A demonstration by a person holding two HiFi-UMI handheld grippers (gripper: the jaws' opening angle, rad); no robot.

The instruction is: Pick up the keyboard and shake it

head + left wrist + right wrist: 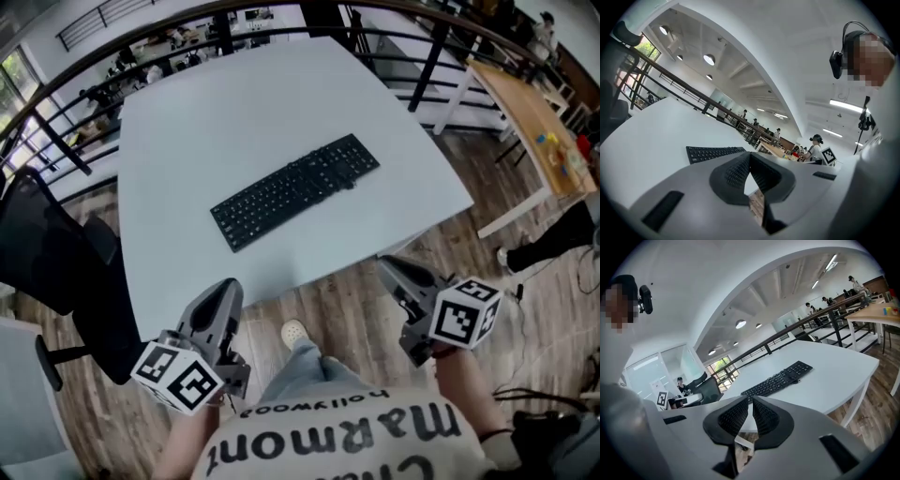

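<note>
A black keyboard (295,190) lies slantwise on the white table (206,112), its right end farther from me. It also shows as the keyboard (715,153) beyond the left jaws and the keyboard (778,379) beyond the right jaws. My left gripper (221,292) hangs below the table's near edge at the lower left, shut and empty. On the other side my right gripper (392,269) is held just off the table's near right edge, also shut with nothing in it. Both stay well short of the keyboard.
A black office chair (56,253) stands left of the table. A railing (422,47) runs behind it. A wooden table (534,122) with small coloured items sits at the far right. The person's shoe (294,332) rests on the wood floor between the grippers.
</note>
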